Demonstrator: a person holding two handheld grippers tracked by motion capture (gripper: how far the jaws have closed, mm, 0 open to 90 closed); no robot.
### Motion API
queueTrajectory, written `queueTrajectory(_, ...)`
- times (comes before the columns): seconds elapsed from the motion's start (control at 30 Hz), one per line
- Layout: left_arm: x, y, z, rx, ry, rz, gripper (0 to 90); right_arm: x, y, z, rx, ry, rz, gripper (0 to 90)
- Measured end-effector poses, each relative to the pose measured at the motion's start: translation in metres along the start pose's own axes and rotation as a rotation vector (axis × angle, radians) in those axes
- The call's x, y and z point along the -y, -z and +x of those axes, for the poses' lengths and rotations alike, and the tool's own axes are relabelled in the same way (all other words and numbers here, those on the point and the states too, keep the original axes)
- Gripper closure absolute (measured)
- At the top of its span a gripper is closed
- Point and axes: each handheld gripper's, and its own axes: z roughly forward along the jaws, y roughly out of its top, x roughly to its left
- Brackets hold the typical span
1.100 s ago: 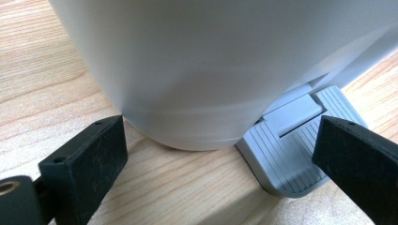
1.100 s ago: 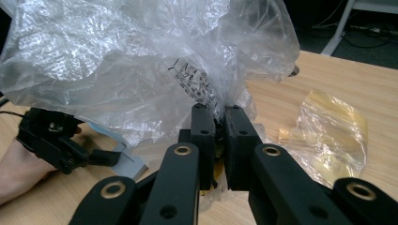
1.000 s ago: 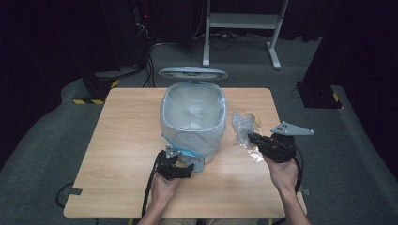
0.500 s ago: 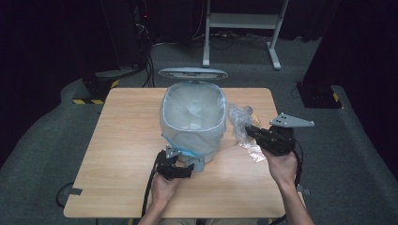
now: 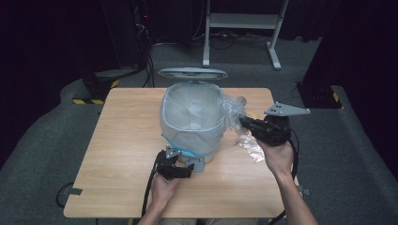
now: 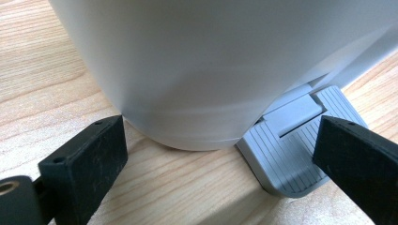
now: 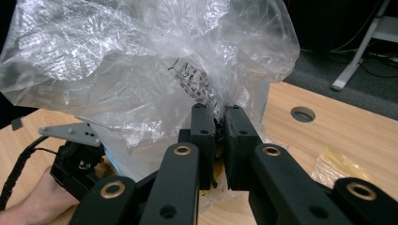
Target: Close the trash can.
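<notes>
Right gripper (image 7: 215, 140) pinching crumpled clear plastic wrapper (image 7: 155, 65), jaws closed on bunched fold, lifting just right of bin rim. Wrapper looking light, limp, slippery; gathered fold gripping best. Left gripper (image 5: 174, 168) gaping wide, holding nothing, resting at grey pedal (image 6: 293, 150), near side. White bin (image 5: 192, 123), lid up, lined with bag, apparently holding nothing else.

Left gripper (image 5: 185, 169) jaws apart, right gripper (image 5: 244, 123) jaws clamped

Black two-jaw grippers (image 5: 246, 123) — brass-ringed pivots, trailing black cables (image 5: 149, 187) — bare forearms.
</notes>
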Motion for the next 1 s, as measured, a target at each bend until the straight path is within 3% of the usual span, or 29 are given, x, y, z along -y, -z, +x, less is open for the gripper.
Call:
queueTrajectory(0.5, 0.000, 0.000, 0.000, 0.000, 0.000, 0.000, 3.7, -0.026, -0.013, 0.009, -0.032, 0.034, 0.005, 84.1)
queueTrajectory(1.0, 0.000, 0.000, 0.000, -0.001, -0.001, 0.000, 3.7, -0.037, -0.037, 0.011, -0.081, 0.014, 0.024, 84.1)
